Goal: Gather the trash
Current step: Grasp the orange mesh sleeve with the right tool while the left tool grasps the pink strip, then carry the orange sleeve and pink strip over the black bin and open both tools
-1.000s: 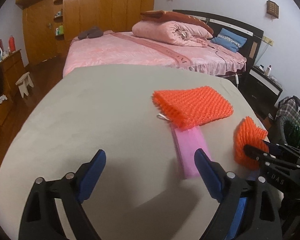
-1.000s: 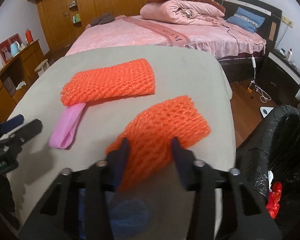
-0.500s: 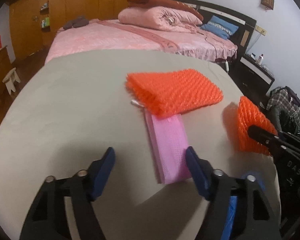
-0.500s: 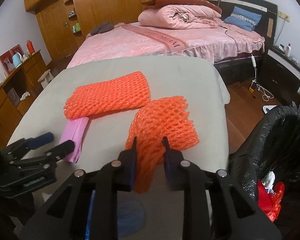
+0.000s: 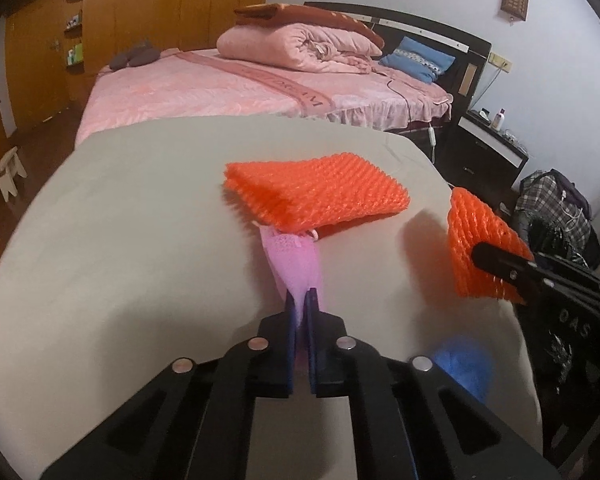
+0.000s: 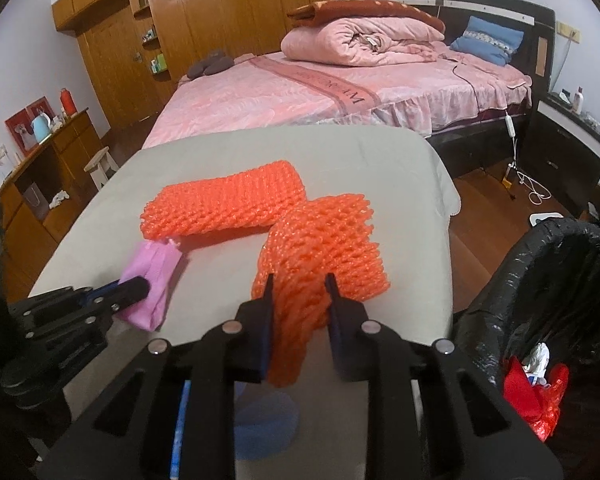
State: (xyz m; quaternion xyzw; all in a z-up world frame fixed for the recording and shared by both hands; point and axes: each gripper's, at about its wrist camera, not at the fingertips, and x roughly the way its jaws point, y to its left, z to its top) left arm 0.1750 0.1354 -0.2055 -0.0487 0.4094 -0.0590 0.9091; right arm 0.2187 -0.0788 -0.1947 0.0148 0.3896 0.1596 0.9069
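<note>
At the bottom centre of the left wrist view, the left gripper (image 5: 300, 308) is clamped tight on the near end of a pink foam sleeve (image 5: 296, 264). That sleeve runs lengthwise from the jaws up toward frame centre, where its far end tucks under a flat orange foam net (image 5: 316, 196) lying on the grey table (image 5: 120, 240). This net's long axis runs left to right across the frame, its open mouth facing lower left.

Only the right wrist view shows the black trash bag (image 6: 552, 280) at the right edge, holding red and white scraps at lower right. It also shows the right gripper (image 6: 298, 292) at bottom centre, pinching a second orange foam net (image 6: 324, 256), bunched between the pads. This net's long axis runs from the jaws up and to the right, and it is raised off the table. In the left wrist view the same net appears at the right edge, standing on edge in the black fingers.

Behind the table in both views stands a pink bed (image 6: 300, 92) with a rolled quilt.
</note>
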